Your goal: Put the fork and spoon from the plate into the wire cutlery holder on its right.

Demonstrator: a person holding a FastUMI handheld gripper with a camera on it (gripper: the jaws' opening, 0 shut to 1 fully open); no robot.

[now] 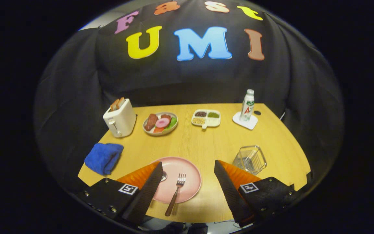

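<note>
Gripper view: gripper (188,177) spread wide, holding nothing, above the table (206,143); pink plate (187,169) between its fingers; fork (176,193) lies on the plate, handle overhanging the near rim; spoon (164,176) bowl peeks out beside the left finger; wire cutlery holder (250,160) stands just beyond the right finger, right of the plate.

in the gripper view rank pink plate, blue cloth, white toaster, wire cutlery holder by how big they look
1. Round pink plate, between the open fingers
2. Folded blue cloth
3. White toaster and wire cutlery holder look alike; the toaster sits farther off, so unranked.
</note>
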